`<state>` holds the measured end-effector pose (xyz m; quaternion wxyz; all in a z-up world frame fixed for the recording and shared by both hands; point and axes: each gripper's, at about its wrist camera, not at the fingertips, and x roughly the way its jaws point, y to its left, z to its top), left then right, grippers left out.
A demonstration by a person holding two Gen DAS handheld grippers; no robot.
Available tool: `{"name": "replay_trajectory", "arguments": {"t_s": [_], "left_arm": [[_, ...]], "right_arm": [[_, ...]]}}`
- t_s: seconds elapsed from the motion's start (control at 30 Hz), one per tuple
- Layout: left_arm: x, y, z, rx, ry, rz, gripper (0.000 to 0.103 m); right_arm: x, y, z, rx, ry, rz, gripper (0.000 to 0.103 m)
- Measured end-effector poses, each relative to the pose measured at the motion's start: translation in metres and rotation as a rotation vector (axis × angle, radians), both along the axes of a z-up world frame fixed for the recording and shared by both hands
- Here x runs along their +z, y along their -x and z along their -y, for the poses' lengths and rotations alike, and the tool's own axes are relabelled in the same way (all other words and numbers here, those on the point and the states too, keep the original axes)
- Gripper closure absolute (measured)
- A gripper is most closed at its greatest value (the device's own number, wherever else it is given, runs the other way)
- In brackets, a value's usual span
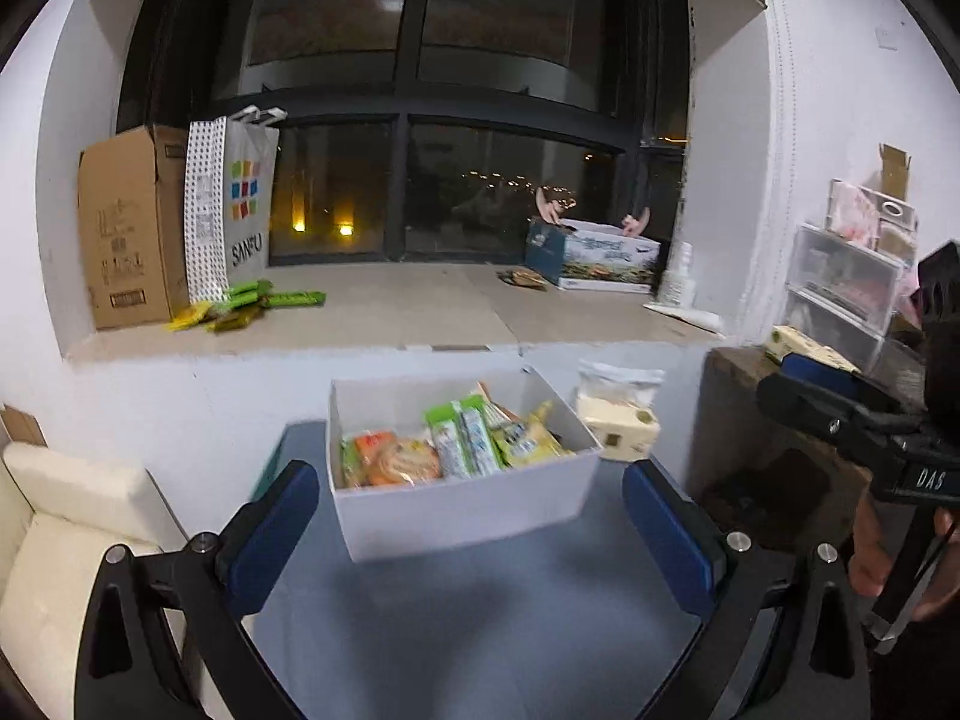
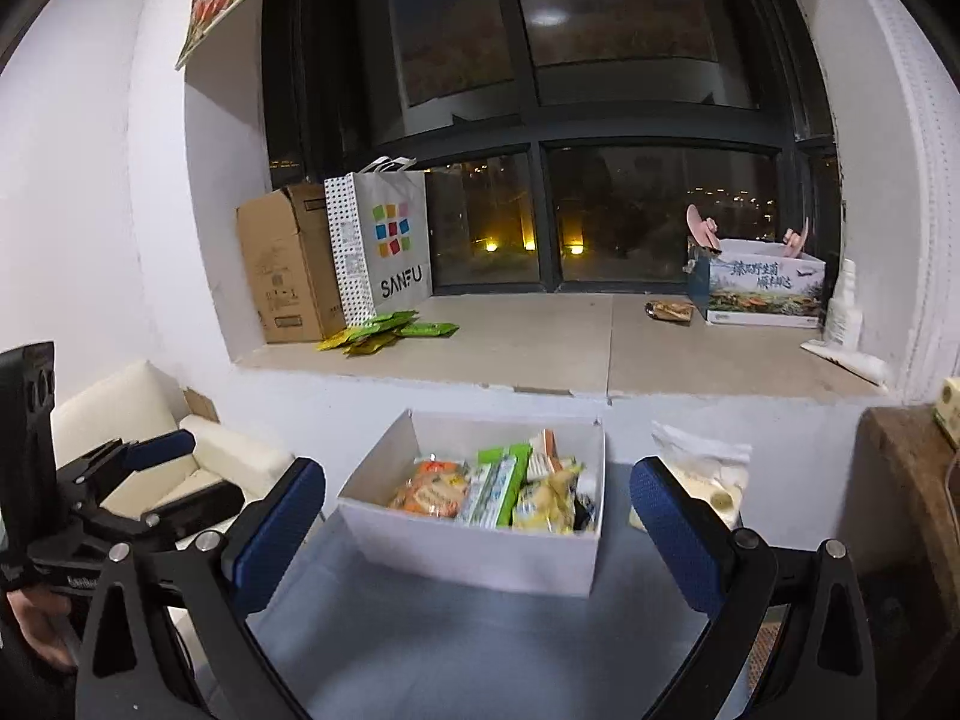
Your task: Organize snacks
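Reference: the open box (image 2: 480,552) on the table (image 2: 468,648). Inside it — snack packets (image 2: 492,489). Just right of it, a bag (image 2: 702,468). Behind and above it, the windowsill (image 2: 540,348): loose packets (image 2: 384,330) and a carton (image 2: 282,264) to the left — a printed box (image 2: 762,294) to the right

One white box (image 2: 480,552) of snacks, one cardboard carton (image 2: 282,264), one paper bag (image 2: 384,246), two grippers.
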<state>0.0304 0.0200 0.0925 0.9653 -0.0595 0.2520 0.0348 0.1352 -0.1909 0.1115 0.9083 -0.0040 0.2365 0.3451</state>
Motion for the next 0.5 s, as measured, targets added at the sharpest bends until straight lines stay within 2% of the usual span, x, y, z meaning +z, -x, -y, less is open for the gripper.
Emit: {"name": "replay_trajectory", "arguments": {"t_s": [0.17, 0.3, 0.4, 0.5], "left_arm": [[-0.013, 0.024, 0.017, -0.016, -0.004, -0.018, 0.0], [-0.025, 0.031, 0.027, -0.06, 0.019, -0.049, 0.0], [-0.028, 0.028, 0.032, -0.06, 0.006, -0.065, 0.0], [-0.027, 0.027, 0.032, -0.057, 0.005, -0.063, 0.0]], "right_arm": [[-0.019, 0.031, 0.018, 0.006, -0.004, -0.052, 0.0], [-0.048, 0.051, 0.022, -0.012, 0.029, -0.093, 0.0], [-0.061, 0.051, 0.023, -0.013, 0.026, -0.138, 0.0], [-0.061, 0.049, 0.026, -0.021, 0.016, -0.145, 0.0]]}}
